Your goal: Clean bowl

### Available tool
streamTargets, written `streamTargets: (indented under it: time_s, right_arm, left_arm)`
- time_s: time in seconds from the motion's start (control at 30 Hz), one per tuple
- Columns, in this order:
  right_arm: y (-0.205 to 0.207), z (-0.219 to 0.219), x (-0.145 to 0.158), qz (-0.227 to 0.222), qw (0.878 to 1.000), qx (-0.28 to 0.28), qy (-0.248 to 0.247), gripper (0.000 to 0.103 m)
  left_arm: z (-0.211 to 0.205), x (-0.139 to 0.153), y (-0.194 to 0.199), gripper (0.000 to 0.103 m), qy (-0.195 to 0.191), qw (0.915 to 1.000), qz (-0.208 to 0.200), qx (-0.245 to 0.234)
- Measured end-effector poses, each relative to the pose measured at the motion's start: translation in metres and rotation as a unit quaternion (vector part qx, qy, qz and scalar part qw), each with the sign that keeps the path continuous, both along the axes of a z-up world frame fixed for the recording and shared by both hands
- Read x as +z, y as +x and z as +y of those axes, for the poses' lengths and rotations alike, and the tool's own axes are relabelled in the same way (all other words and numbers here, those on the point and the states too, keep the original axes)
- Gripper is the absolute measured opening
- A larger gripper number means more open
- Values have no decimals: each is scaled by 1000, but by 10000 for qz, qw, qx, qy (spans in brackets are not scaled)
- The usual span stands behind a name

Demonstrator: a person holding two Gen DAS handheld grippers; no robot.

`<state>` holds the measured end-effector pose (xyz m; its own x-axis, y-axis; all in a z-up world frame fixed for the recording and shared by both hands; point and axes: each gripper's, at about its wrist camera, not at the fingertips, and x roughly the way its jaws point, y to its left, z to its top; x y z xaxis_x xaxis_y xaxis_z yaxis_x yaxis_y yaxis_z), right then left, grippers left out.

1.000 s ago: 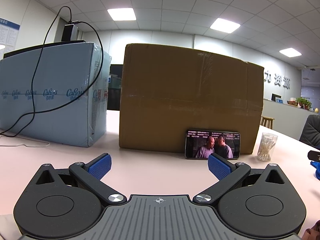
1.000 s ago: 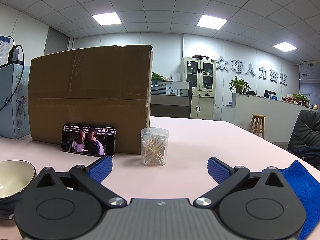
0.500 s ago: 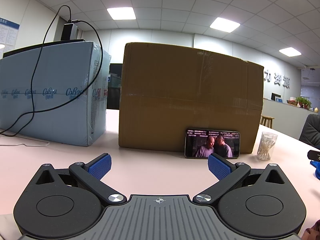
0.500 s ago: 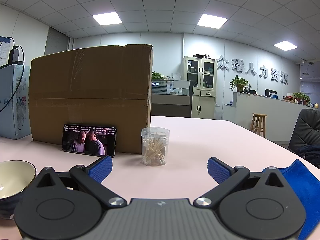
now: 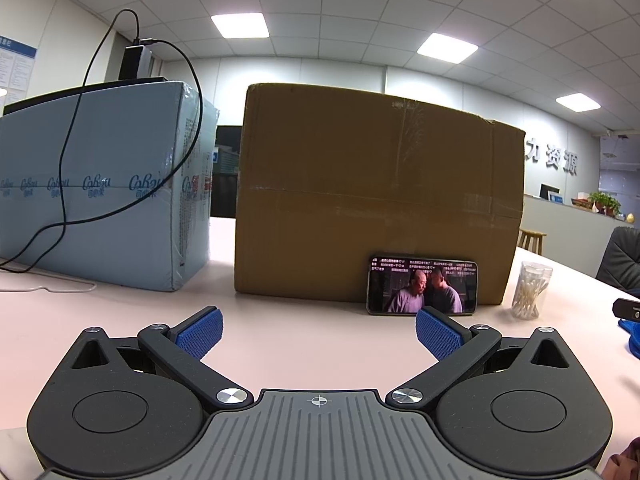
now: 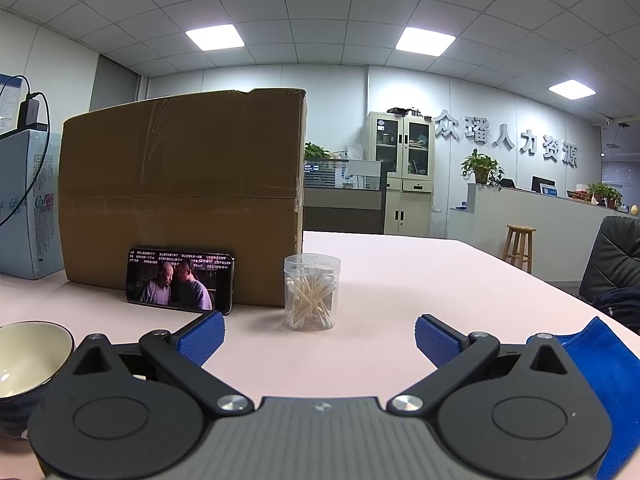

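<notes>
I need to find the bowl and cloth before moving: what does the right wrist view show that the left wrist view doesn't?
Only the right wrist view shows the bowl at its lower left and most of the blue cloth at lower right, beside the open right hand-held gripper.
Only the left wrist view shows the black cable draped over the light blue box, and the open left hand-held gripper.
Both show the cardboard box, phone and cotton swab jar.

Two tongs, left tongs (image 5: 319, 334) and right tongs (image 6: 319, 340). Ahead of them on the desk (image 6: 400, 264): two boxes, one brown box (image 6: 180, 196) and one pale blue box (image 5: 100, 196); one phone (image 6: 180, 280); one swab jar (image 6: 312, 292). One bowl (image 6: 28, 356) left of the right tongs, one blue cloth (image 6: 612, 376) to their right.
</notes>
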<state>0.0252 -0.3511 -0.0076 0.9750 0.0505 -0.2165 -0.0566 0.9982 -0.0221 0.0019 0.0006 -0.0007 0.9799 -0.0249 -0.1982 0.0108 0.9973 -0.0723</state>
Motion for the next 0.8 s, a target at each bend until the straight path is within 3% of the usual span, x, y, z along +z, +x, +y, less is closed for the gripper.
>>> streamTargets:
  time_s: [0.8]
  right_arm:
    - [5,-3,-1,241,9996,-68,90,103]
  left_arm:
    - [1,1,0,103,-11,10000,21,-13]
